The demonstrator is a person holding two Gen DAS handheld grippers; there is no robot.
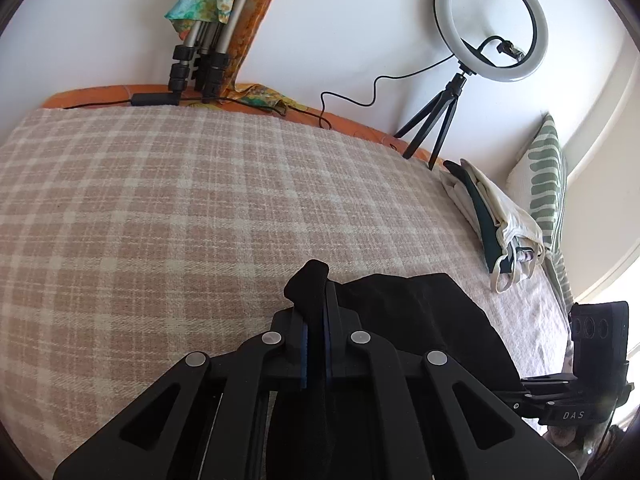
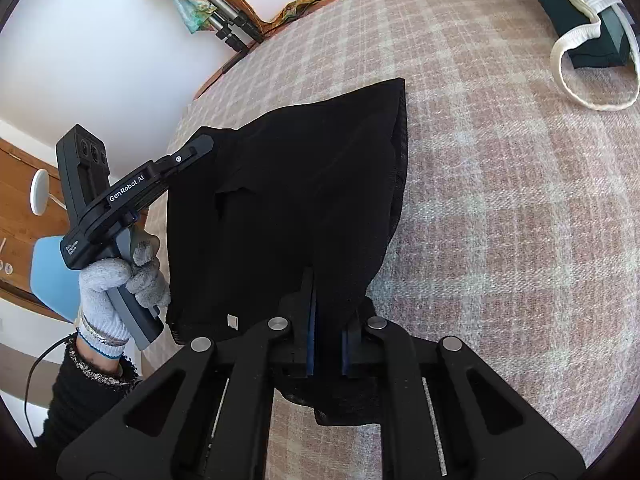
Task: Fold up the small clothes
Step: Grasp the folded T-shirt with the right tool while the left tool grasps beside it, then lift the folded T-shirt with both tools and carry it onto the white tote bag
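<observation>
A black garment (image 2: 288, 200) hangs stretched between both grippers above the checked blanket (image 2: 500, 220), its far edge resting on the blanket. My left gripper (image 1: 316, 304) is shut on one black corner (image 1: 308, 280); it also shows in the right wrist view (image 2: 196, 150), held by a gloved hand. My right gripper (image 2: 328, 312) is shut on the garment's near edge, with cloth bunched between its blue pads (image 2: 311, 328). The garment also shows in the left wrist view (image 1: 420, 320), and the right gripper's body (image 1: 560, 396) sits at its far right.
A stack of folded clothes in white and dark green (image 1: 496, 220) lies at the blanket's right side, also in the right wrist view (image 2: 580, 20). A ring light on a small tripod (image 1: 488, 20), cables and tripod legs (image 1: 200, 64) stand along the wall. A striped pillow (image 1: 548, 172) leans behind the stack.
</observation>
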